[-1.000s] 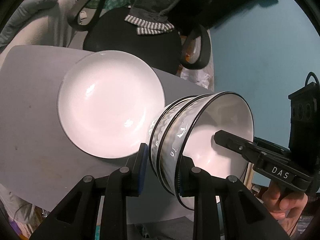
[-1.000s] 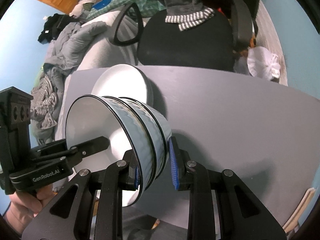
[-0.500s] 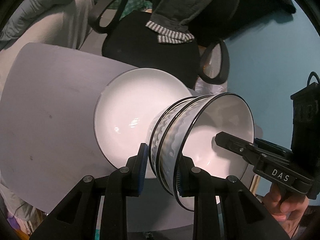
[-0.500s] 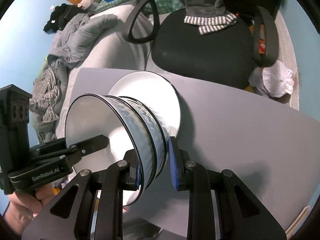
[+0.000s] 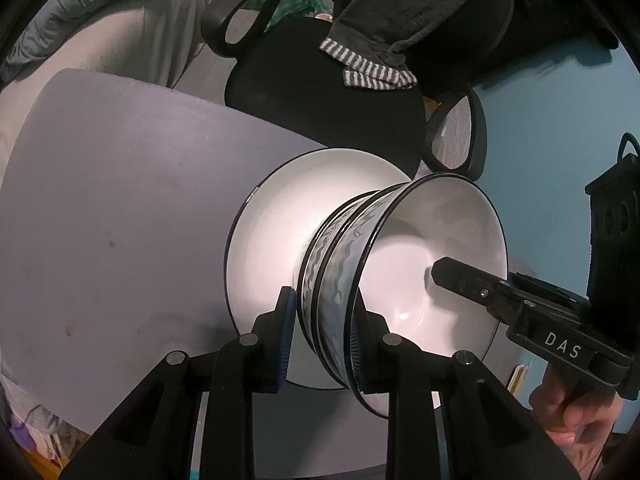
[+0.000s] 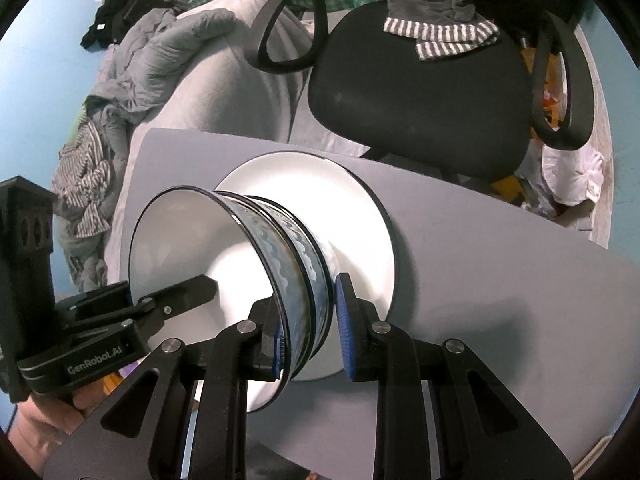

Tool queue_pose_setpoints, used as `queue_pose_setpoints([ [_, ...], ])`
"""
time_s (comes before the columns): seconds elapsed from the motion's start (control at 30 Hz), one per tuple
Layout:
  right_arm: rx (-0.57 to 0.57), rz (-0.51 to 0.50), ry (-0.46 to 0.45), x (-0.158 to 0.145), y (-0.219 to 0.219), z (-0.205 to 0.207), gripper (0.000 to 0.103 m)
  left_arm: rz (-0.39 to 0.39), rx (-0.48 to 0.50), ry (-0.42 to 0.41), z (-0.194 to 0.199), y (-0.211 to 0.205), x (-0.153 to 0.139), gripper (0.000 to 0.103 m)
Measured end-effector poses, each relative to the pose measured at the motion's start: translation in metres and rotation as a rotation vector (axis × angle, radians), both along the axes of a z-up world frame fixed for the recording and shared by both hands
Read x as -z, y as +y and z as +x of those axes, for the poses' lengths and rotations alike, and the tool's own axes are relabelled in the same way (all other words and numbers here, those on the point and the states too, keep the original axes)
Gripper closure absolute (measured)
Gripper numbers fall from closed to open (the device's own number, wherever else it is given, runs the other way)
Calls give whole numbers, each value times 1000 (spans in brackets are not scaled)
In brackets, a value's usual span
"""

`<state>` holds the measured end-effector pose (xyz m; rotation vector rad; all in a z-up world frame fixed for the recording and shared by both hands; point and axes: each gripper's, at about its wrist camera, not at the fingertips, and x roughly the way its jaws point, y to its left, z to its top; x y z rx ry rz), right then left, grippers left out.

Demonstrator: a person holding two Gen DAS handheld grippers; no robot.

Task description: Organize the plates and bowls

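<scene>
glossy ceramic bowls (image 5: pixel 420 264), matt grey table (image 5: pixel 120 220)

Bare table (image 5: pixel 120 220) lay open left of the plate (image 5: pixel 272 240), and a chair (image 6: pixel 420 92) stood against its far edge.

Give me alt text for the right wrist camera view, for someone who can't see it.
The right gripper clamps the rim of a stack of nested bowls with wavy blue sides, held over a white plate on a grey table. The left gripper grips the opposite rim; a black office chair stands behind.
</scene>
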<state>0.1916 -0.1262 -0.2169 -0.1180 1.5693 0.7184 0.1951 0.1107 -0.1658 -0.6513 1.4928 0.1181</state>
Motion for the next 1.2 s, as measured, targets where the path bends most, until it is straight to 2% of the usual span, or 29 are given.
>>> queue_pose_setpoints([
  [0.37, -20, -4, -3, 2, 5, 0, 78, 18, 27, -27, -2, -2, -3, 76],
  [0.4, -13, -1, 1, 2, 4, 1, 78, 20, 24, -25, -4, -3, -4, 73],
  [0.47, -6, 2, 1, 1, 3, 0, 77, 21, 18, -26, -6, -3, -4, 56],
  [0.5, -4, 4, -7, 0, 3, -1, 76, 32, 14, -30, -8, -4, -6, 53],
  [0.57, -11, -1, -29, -4, 5, -5, 63, 54, 11, -36, -10, -4, -7, 46],
  [0.63, -18, 4, -50, -9, 7, -9, 38, 67, 11, -38, -14, -4, -10, 43],
  [0.7, -19, 12, -76, -15, 8, -13, 30, 80, 6, -38, -16, -3, -13, 38],
  [0.87, 4, 22, -97, -24, 6, -18, 30, 152, -40, -70, -30, 1, -33, 23],
  [1.1, 40, 56, -169, -47, -1, -26, 30, 163, -65, -81, -44, 4, -55, 23],
  [1.2, 37, 56, -205, -60, -3, -32, 30, 186, -60, -112, -47, 0, -71, 23],
])
